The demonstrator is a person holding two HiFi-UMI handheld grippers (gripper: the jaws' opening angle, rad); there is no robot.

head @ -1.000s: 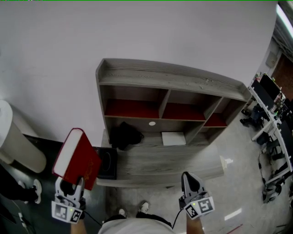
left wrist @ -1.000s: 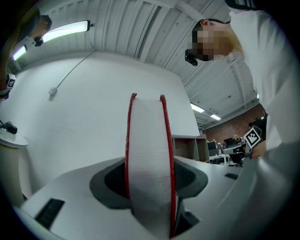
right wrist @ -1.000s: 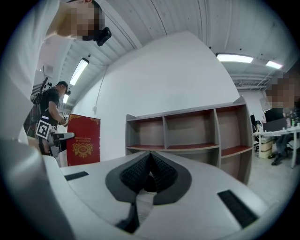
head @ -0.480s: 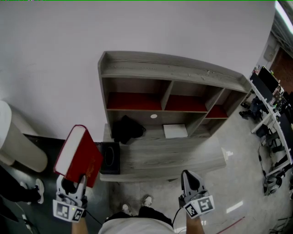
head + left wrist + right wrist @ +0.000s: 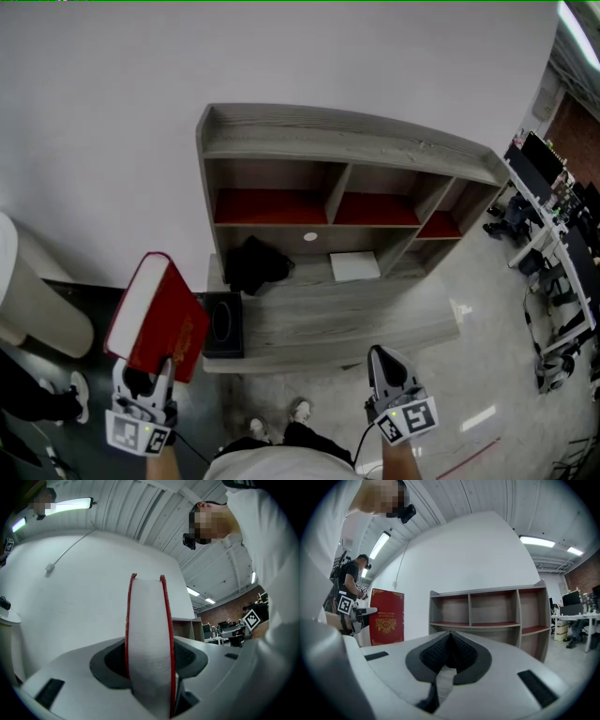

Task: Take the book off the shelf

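A red hardcover book (image 5: pixel 159 321) with gold print and white page edges stands upright in my left gripper (image 5: pixel 143 384), well clear of the grey wooden shelf unit (image 5: pixel 337 150). In the left gripper view the book's page block (image 5: pixel 149 644) fills the space between the jaws, which are shut on it. My right gripper (image 5: pixel 389 373) hangs low at the right, jaws shut with nothing in them. From the right gripper view the book's red cover (image 5: pixel 387 617) shows at the left, the shelf unit (image 5: pixel 497 616) ahead.
The desk surface (image 5: pixel 328 323) below the shelf compartments holds a black bundle (image 5: pixel 253 264), a white sheet (image 5: pixel 354 266) and a dark box (image 5: pixel 223 325). A white rounded object (image 5: pixel 33 300) stands at the far left. Office desks (image 5: pixel 553 216) lie at the right.
The left gripper keeps its hold on the book and has barely moved. The shelf unit has shifted slightly up in the head view.
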